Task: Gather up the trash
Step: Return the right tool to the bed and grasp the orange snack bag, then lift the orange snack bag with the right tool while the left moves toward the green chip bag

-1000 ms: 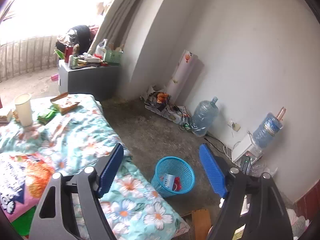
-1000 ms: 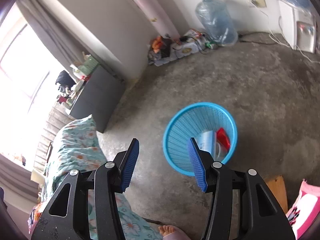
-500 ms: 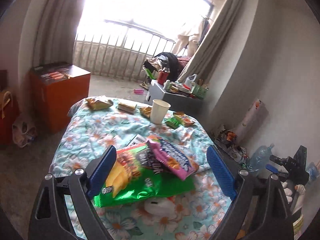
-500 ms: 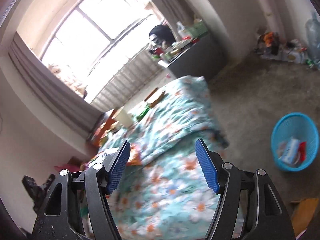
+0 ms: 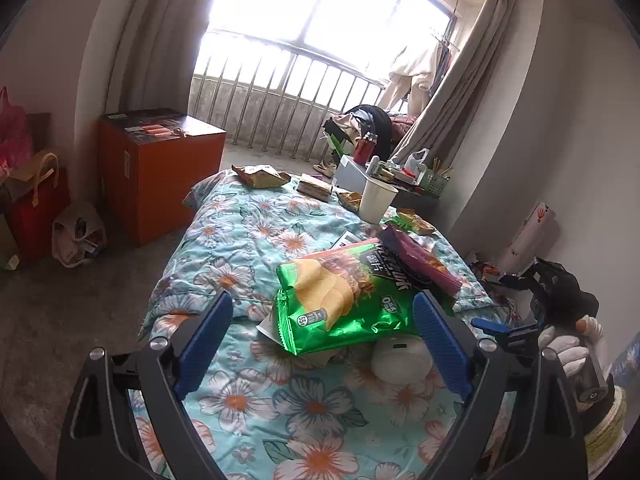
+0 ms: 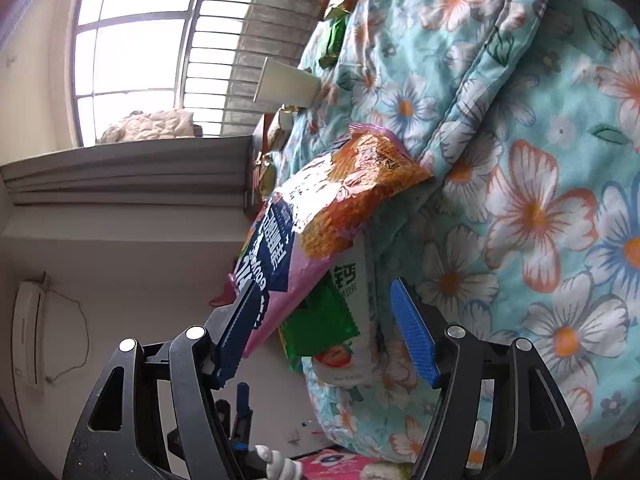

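A green chip bag [image 5: 344, 304] lies on the floral bed cover [image 5: 248, 240], with a pink and orange snack bag [image 5: 416, 264] across its far end and a white milk carton [image 5: 400, 358] under it. My left gripper [image 5: 320, 336] is open just short of the green bag. My right gripper [image 6: 324, 328] is open, rolled on its side, its fingers either side of the pink and orange snack bag's [image 6: 320, 208] near end, the green bag [image 6: 320, 324] and the carton [image 6: 352, 308]. It also shows at the right of the left wrist view [image 5: 500, 328]. A white paper cup [image 5: 376, 200] and more wrappers [image 5: 260, 176] lie farther up the bed.
An orange cabinet [image 5: 160, 168] stands left of the bed, with bags [image 5: 36, 200] on the floor beside it. A cluttered grey side table [image 5: 400, 176] stands beyond the bed under the barred window. A pink packet [image 6: 332, 464] lies below the bed's edge.
Both grippers swung from the blue basket on the floor to the bed. The left closed in on the green bag; the right rolled sideways and came up to the snack bag pile.
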Tool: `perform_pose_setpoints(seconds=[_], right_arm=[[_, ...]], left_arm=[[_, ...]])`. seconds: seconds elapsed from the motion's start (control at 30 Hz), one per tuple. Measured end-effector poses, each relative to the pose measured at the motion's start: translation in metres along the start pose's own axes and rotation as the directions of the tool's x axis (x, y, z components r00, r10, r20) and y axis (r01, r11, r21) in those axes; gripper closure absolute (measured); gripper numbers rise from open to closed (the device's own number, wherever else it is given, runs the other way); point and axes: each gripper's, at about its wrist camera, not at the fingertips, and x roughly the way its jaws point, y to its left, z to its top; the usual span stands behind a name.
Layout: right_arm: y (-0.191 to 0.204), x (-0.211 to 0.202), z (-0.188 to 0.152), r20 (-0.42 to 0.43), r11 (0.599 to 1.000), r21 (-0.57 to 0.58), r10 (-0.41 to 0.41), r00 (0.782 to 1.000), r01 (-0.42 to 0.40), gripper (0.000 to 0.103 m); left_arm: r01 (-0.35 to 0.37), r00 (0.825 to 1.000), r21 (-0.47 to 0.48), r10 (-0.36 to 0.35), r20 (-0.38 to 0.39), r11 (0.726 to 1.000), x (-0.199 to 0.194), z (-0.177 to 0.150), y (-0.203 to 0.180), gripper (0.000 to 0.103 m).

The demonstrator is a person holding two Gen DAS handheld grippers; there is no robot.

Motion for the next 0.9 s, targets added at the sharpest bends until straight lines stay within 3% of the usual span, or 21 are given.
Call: perform_pose_setpoints(seconds=[0.33, 0.5, 0.67, 0.73, 0.9], right_arm=[[-0.005, 0.036, 0.033, 0.02, 0.985, 0.167, 0.042, 0.999, -0.044, 0.038], [-0.003, 0.045, 0.04, 0.049, 0.973, 0.215, 0.081, 0.996, -0.09, 0.041], [-0.013, 0.041, 0.043, 0.084, 0.951, 0.279, 0.11, 0.99, -0.13, 0.055], [-0.021, 0.04, 0.042, 0.092, 0.941, 0.31, 0.115, 0.989, -0.139, 0.071], [-0.033, 0.04, 0.037, 0.115, 0.911, 0.358, 0.176, 0.978, -0.206, 0.086]], left_arm=[[-0.044, 0.999, -0.093, 0.044, -0.005, 0.995, 0.011, -0.007, 0.042, 0.014], [-0.014, 1.0, -0.107, 0.012, -0.02, 0.994, 0.017, -0.007, 0.055, 0.014], [-0.002, 0.999, -0.078, -0.002, -0.042, 0.997, 0.028, -0.008, 0.058, 0.014], [0.015, 0.999, -0.08, -0.019, -0.05, 0.997, 0.031, -0.009, 0.058, 0.014], [0.045, 0.996, -0.064, -0.05, -0.078, 0.997, 0.035, -0.012, 0.055, 0.014]])
